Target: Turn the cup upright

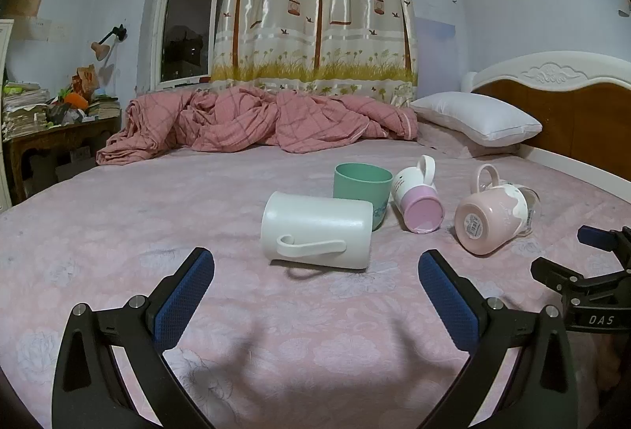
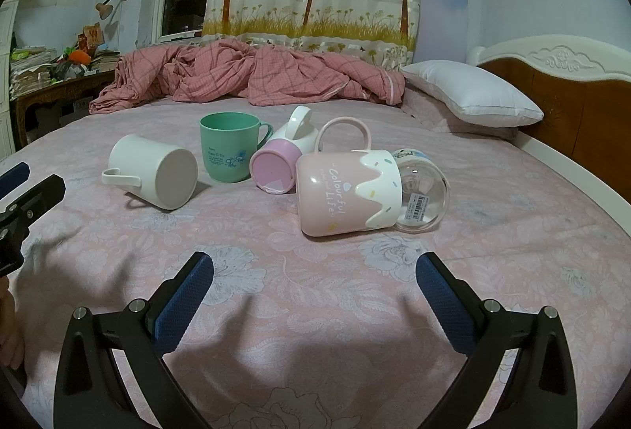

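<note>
I have both tools over the pink flowered bed sheet (image 1: 118, 224), and neither carries anything. My left hand-held gripper (image 1: 315, 271) is spread wide, its blue pads (image 1: 183, 301) apart and clear of the bedding, with the white mug (image 1: 315, 230) lying on its side straight ahead, handle towards me and mouth to my right. Just behind it the green cup (image 1: 361, 184) stands upright, the only one of the group already on its base. To the right of that, a white-and-lilac mug (image 1: 418, 200) lies tipped with its lilac bottom facing me and its handle up. Further right lies the pink mug (image 1: 487, 220), also on its side, a barcode sticker on its base. My right hand-held gripper (image 2: 315, 271) is likewise released, jaws far apart, and it faces that pink mug (image 2: 349, 190) most closely; from here I read "Colourful Life" on its wall, the handle points up, and a clear glass cup (image 2: 424, 192) rests against its white rim end, also on its side. In the same view the white mug (image 2: 157, 176) sits off to the left, base towards me. A rumpled pink quilt (image 1: 252, 121) and a white pillow (image 1: 477, 117) lie at the far side of the bed.
</note>
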A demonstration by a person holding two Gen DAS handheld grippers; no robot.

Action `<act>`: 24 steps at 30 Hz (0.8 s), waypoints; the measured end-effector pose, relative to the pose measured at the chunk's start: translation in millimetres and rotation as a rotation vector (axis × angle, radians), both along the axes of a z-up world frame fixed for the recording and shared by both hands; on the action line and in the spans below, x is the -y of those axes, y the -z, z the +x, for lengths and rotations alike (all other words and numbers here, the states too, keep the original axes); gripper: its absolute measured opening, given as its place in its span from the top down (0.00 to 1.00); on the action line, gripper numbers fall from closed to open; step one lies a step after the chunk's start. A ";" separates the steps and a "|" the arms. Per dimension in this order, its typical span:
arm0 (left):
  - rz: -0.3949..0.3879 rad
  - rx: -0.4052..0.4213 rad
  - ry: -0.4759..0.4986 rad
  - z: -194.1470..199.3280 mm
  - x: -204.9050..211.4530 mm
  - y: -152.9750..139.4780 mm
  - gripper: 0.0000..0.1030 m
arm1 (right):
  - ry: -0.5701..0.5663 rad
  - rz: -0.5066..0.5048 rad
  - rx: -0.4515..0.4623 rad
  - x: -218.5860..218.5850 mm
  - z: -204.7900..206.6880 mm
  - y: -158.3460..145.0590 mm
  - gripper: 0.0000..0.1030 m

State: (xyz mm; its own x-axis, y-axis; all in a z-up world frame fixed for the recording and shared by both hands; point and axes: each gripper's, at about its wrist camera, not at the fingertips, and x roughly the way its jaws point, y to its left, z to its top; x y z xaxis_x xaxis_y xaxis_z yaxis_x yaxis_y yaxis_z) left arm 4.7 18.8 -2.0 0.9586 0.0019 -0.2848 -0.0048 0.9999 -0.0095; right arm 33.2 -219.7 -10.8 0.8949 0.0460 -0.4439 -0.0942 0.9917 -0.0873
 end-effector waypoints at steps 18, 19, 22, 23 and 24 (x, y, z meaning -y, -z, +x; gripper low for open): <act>-0.001 -0.003 -0.001 0.3 -0.7 0.3 0.00 | -0.002 -0.004 -0.008 -1.7 1.9 6.4 0.00; -0.002 -0.004 0.000 -0.4 -1.3 0.1 0.00 | -0.003 -0.004 -0.008 -1.8 1.9 6.2 0.00; -0.002 -0.003 -0.001 -1.2 -1.8 -0.3 0.00 | -0.002 -0.004 -0.009 -1.9 1.6 5.6 0.00; -0.001 -0.004 -0.002 -1.0 -1.8 -0.4 0.00 | -0.002 -0.004 -0.009 -1.9 1.7 5.6 0.00; -0.001 -0.005 -0.002 -0.4 -1.6 0.1 0.00 | -0.002 -0.004 -0.009 -1.8 1.9 6.6 0.00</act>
